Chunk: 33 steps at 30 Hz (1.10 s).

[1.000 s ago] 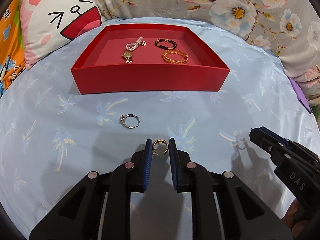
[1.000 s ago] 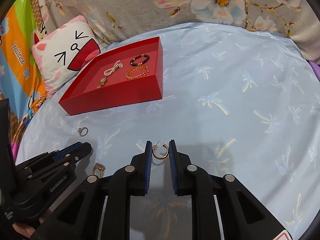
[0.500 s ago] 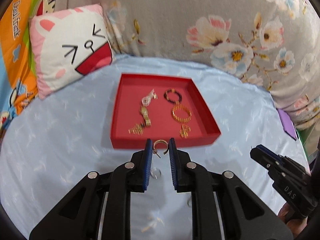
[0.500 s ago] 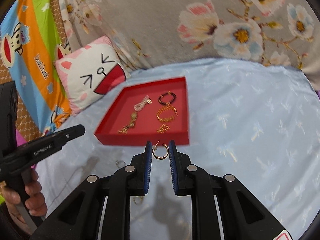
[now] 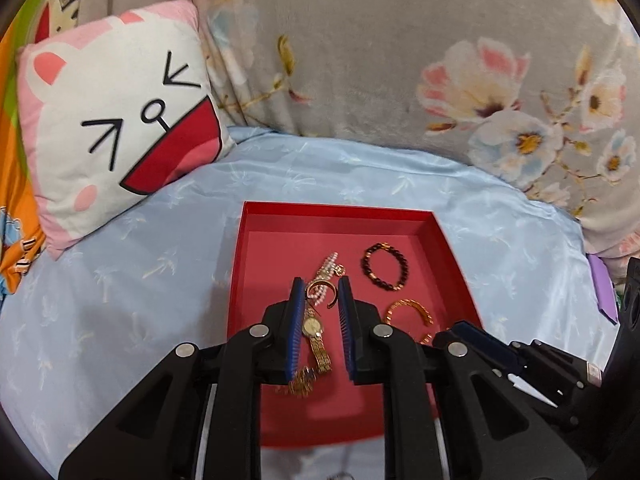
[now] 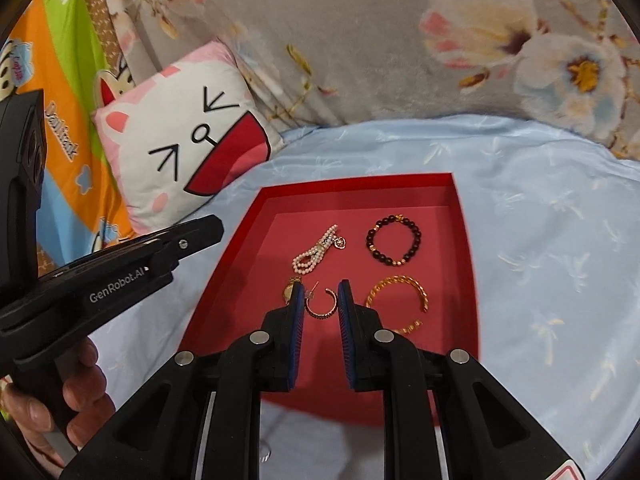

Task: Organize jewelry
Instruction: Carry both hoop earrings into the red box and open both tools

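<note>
A red tray lies on the blue sheet and holds a pearl bracelet, a dark bead bracelet, a gold chain bracelet and a gold watch. My left gripper is shut on a gold hoop earring and holds it above the tray. My right gripper is shut on a second gold hoop earring, also above the tray. The left gripper also shows at the left in the right wrist view.
A cat-face pillow leans at the back left. A floral grey blanket rises behind the bed. A silver ring lies on the sheet just in front of the tray. A purple item sits at the right edge.
Both grippers have lifted off the sheet with their earrings and moved forward over the red tray, which now lies directly under them.
</note>
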Each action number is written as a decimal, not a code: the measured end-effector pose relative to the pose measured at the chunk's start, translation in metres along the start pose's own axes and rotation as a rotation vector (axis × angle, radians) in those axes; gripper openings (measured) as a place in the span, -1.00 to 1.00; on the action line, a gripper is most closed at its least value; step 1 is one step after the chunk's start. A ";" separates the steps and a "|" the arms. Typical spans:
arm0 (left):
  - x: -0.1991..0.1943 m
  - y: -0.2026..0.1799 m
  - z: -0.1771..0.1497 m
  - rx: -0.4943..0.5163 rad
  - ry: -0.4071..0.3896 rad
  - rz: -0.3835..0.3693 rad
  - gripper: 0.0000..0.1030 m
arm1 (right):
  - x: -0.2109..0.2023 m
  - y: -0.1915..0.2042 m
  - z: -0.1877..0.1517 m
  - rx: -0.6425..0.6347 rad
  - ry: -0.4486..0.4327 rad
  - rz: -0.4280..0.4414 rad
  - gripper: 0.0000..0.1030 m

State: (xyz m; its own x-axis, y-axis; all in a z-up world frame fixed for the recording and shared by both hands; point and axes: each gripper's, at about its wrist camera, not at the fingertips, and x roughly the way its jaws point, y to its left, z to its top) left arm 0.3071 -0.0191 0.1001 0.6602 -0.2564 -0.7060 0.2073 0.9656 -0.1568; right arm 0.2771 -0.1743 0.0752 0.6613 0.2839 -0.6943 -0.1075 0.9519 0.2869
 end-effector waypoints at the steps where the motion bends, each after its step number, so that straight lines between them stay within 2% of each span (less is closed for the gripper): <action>1: 0.014 0.003 0.003 -0.006 0.017 0.005 -0.69 | 0.012 -0.001 0.002 0.003 0.012 -0.001 -0.69; 9: 0.070 0.018 0.005 -0.017 0.092 0.024 -0.69 | 0.068 -0.010 0.008 0.025 0.076 -0.009 -0.69; 19: 0.096 0.026 0.001 -0.046 0.135 0.022 -0.67 | 0.084 -0.010 0.006 0.007 0.095 -0.043 -0.67; 21: 0.097 0.029 0.001 -0.060 0.137 0.018 -0.67 | 0.083 -0.010 0.007 0.004 0.087 -0.053 -0.60; 26: 0.081 0.035 0.006 -0.083 0.101 0.016 -0.56 | 0.065 -0.014 0.008 0.024 0.040 -0.045 -0.55; 33: 0.021 0.039 -0.004 -0.057 0.019 0.024 -0.56 | -0.001 -0.018 -0.009 0.030 -0.039 -0.039 -0.54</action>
State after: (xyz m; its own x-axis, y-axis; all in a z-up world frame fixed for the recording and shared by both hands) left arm 0.3263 0.0128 0.0762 0.6503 -0.2328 -0.7231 0.1500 0.9725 -0.1782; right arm 0.2719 -0.1904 0.0647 0.6930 0.2410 -0.6795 -0.0590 0.9583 0.2797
